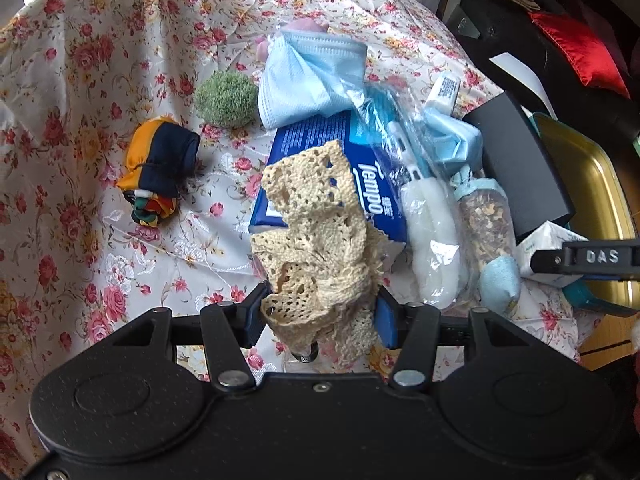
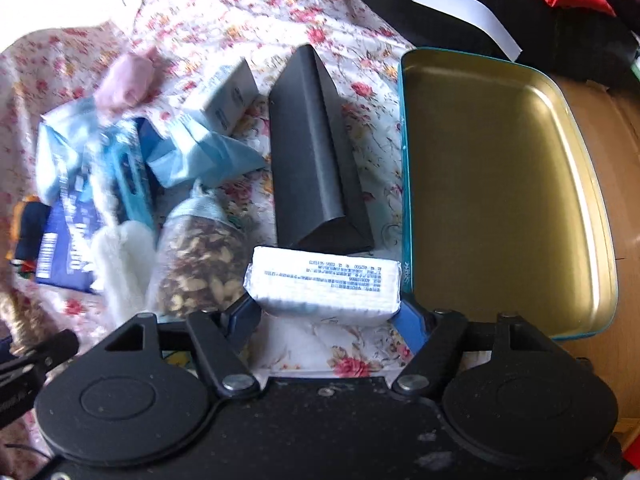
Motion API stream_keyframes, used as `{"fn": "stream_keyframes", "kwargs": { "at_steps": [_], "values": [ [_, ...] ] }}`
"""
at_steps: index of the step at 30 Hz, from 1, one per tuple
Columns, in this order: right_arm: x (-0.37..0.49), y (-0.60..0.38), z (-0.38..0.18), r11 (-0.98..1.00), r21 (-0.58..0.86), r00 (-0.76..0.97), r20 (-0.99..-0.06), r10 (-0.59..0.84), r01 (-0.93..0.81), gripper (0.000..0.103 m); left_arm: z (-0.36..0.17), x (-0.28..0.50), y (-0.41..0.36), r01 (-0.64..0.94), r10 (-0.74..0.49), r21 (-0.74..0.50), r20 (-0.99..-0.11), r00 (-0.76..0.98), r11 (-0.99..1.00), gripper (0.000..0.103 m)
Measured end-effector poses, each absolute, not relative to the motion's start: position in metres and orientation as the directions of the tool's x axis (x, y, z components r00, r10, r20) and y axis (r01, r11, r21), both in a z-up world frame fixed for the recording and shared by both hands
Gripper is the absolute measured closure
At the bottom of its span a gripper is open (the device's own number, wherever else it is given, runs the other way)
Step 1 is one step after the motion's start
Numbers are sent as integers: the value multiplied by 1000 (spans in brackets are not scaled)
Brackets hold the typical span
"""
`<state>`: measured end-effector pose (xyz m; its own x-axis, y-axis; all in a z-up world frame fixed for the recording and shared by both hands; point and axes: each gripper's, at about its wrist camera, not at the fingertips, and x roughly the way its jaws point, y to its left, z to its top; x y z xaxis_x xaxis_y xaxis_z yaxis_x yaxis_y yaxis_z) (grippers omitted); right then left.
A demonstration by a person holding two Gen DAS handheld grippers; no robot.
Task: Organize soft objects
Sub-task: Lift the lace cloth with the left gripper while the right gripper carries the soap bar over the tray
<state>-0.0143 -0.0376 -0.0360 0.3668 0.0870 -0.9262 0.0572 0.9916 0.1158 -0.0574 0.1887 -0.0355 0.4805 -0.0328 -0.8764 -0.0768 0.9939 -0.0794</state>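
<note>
My left gripper [image 1: 320, 316] is shut on a beige crocheted lace cloth [image 1: 316, 236], held above the floral tablecloth in front of a blue Tempo tissue pack [image 1: 360, 160]. My right gripper [image 2: 326, 316] is shut on a white tissue packet [image 2: 324, 284], just left of the near corner of the gold-lined teal tin [image 2: 500, 184]. In the left wrist view that packet [image 1: 548, 240] and the right gripper's finger [image 1: 592, 258] show at the right edge. Blue face masks [image 1: 312, 76], a green fuzzy ball [image 1: 226, 98] and a rolled orange-navy cloth [image 1: 160, 160] lie on the table.
A black box [image 2: 316, 152] lies between the pile and the tin. A potpourri sachet [image 2: 196, 256], a white fluffy item in plastic [image 1: 432, 236], a small white box [image 2: 224, 96] and a pink plush [image 2: 128, 80] crowd the middle. A red cushion [image 1: 580, 52] lies beyond the table.
</note>
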Motion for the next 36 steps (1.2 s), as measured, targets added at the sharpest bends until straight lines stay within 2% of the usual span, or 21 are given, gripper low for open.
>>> {"fn": "stream_keyframes", "kwargs": {
  "at_steps": [5, 11, 17, 24, 30, 36],
  "values": [
    [-29, -48, -13, 981, 186, 474, -869, 141, 50, 32, -20, -57, 184, -64, -31, -73, -863, 504, 995, 51],
    [-36, -73, 4, 962, 236, 568, -814, 120, 136, 32, 3, -49, 165, -19, -23, -40, -844, 535, 999, 51],
    [-39, -103, 6, 936, 185, 598, -801, -33, 299, 32, 25, -33, 137, 45, -46, -25, -815, 578, 999, 51],
    [-48, -134, 7, 852, 96, 574, -777, -259, 515, 32, 42, -9, 91, 147, -153, -79, -779, 607, 986, 51],
    [-48, -164, 2, 777, 82, 503, -804, -318, 624, 32, 47, 10, 45, 238, -223, -95, -772, 596, 967, 51],
    [-48, -175, -5, 760, 96, 477, -827, -299, 643, 32, 45, 30, 7, 288, -257, -102, -777, 574, 952, 51]
  ]
}}
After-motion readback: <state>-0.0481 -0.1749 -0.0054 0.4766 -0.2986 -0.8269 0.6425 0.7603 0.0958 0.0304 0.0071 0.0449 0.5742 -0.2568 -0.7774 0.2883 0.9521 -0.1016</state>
